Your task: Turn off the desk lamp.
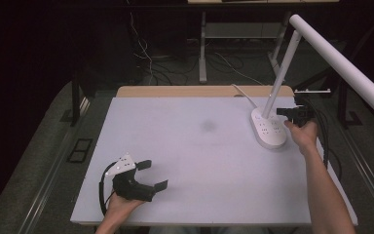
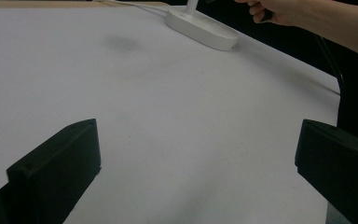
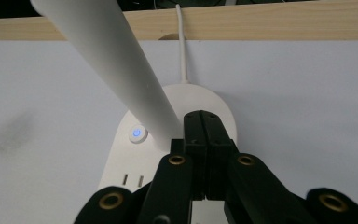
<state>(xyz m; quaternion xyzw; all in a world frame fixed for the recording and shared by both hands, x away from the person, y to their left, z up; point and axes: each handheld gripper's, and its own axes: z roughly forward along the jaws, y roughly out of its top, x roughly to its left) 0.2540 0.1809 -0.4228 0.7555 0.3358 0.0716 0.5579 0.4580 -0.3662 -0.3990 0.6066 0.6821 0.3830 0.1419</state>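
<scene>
low in the high view, left of centre, the left gripper [image 1: 149,174] rests near the table's [image 1: 185,161] front edge, jaws wide apart and holding nothing, seemingly parked out of the way. farther up at the right, the right gripper [image 1: 283,111] hangs over the lamp base [image 1: 269,128], jaws pressed together with nothing between them, tips beside the lamp stem [image 3: 121,70]. a closed tip suits pressing; the lit blue button [image 3: 137,133] is probably the target.
</scene>
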